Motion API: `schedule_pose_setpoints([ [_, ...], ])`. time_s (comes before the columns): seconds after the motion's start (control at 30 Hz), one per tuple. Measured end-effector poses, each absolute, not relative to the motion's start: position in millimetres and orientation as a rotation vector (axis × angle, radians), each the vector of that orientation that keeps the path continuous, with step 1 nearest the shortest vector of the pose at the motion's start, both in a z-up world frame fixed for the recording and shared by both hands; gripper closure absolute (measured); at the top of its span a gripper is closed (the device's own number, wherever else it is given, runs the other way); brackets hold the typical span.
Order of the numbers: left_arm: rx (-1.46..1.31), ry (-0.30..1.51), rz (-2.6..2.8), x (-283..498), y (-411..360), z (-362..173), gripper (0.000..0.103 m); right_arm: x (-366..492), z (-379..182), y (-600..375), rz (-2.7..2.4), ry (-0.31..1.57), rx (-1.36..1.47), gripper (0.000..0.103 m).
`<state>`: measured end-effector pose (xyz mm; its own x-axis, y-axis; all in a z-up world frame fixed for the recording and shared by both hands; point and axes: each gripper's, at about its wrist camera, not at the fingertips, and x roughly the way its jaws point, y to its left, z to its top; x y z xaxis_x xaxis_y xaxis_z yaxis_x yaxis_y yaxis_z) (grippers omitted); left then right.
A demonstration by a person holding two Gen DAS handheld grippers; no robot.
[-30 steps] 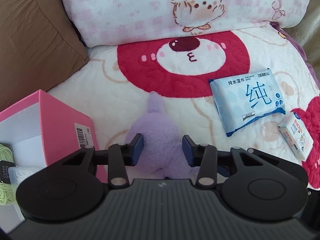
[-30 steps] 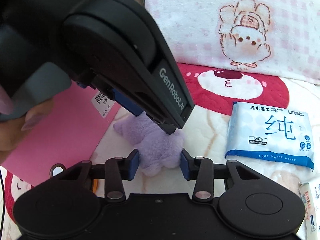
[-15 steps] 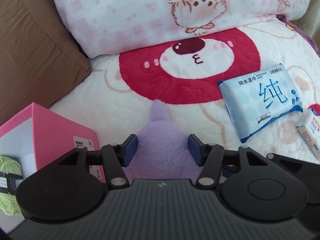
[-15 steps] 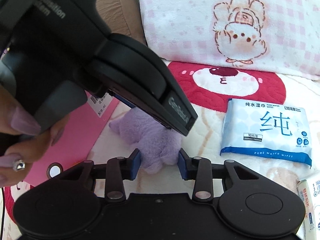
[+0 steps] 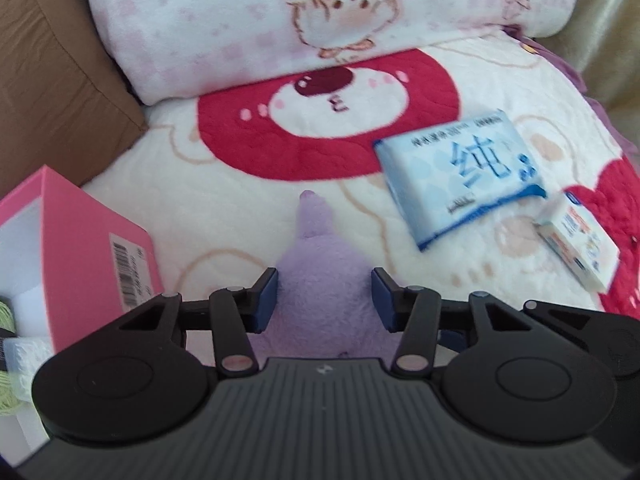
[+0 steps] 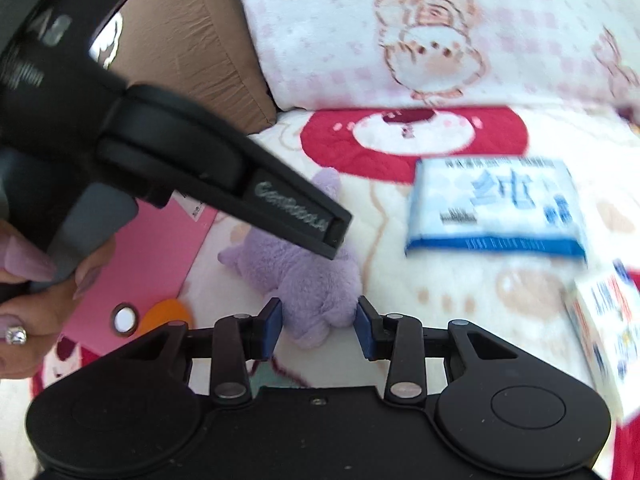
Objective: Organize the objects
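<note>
Purple plush toy (image 5: 320,280) lies low-centre in my left wrist view: fuzzy lilac body, one pointed ear aimed toward the top of the frame. In my right wrist view it's sprawled on its side at centre. Blue-white wet wipes pack (image 5: 460,178), flat, right of centre, turned at a slant, big blue character on its face. Small white carton (image 5: 576,246) with red and blue print at the right edge, just beside the pack. Pink box (image 5: 84,240) at the left edge, open top, white inside, barcode label on its side.
</note>
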<state>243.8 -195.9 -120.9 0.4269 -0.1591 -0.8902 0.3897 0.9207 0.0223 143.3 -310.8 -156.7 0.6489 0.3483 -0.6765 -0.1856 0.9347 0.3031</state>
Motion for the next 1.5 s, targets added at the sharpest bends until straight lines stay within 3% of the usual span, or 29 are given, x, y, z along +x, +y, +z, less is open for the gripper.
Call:
schedule_pose_setpoints([
  [0.37,0.060,1.244,-0.467,209,-197,-122,0.055,97,-139,-318,0.204,0.942,0.119,0.061],
  [0.67,-0.224,1.191,-0.523,199,-174,-126,0.056,92,-140,-327,0.081,0.886,-0.006,0.062],
  [0.83,-0.240,1.144,-0.485,200,-166,-129,0.060,92,-136,-340,0.050,0.897,0.099,0.061],
  [1.03,-0.270,1.125,-0.503,195,-163,-141,0.060,71,-143,-343,0.092,0.916,0.232,0.055],
  [1.17,-0.366,1.197,-0.546,188,-159,-148,0.060,70,-147,-341,0.109,0.907,0.268,0.033],
  [1.5,-0.441,1.139,-0.477,177,-151,-162,0.063,65,-158,-311,0.113,0.809,-0.034,0.023],
])
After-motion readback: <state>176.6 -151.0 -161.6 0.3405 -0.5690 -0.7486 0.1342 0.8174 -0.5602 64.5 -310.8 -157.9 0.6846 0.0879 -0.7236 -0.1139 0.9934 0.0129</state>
